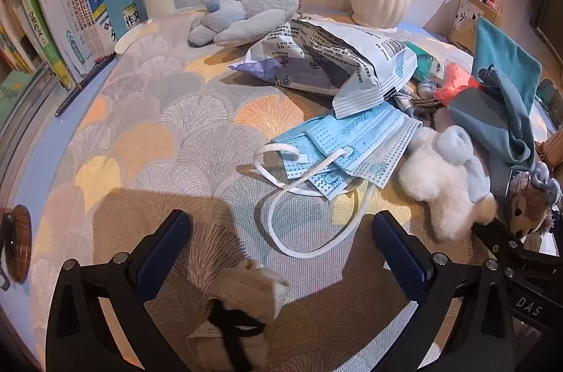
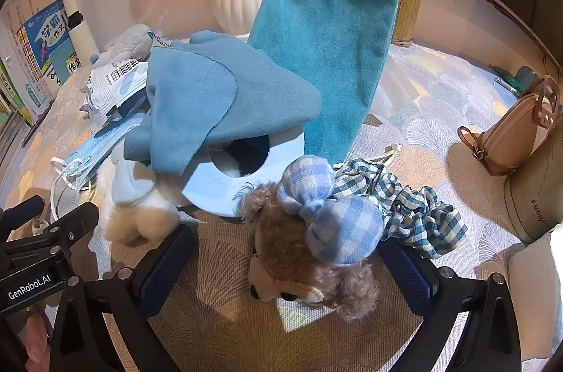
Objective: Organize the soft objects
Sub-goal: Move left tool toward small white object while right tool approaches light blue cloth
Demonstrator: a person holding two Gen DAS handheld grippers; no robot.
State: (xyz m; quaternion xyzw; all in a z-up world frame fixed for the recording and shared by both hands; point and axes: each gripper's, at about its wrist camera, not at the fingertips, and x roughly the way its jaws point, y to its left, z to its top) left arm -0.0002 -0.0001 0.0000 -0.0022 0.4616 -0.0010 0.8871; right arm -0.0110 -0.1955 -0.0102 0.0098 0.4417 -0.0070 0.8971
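Soft toys and cloths lie heaped on the patterned tablecloth [image 1: 169, 132]. Between the wide-open fingers of the right gripper [image 2: 286, 270] sits the brown curly plush [image 2: 309, 270] with its blue checked bow [image 2: 327, 213], untouched by either pad. Just beyond it lie the blue ring [image 2: 281, 157] and the teal cloths [image 2: 225, 97]. The left gripper [image 1: 281, 252] also stands open, a beige knitted piece [image 1: 246, 291] between its fingers, nearer the left one. Ahead of it lie blue face masks [image 1: 348, 143], and to their right, the white plush [image 1: 443, 182].
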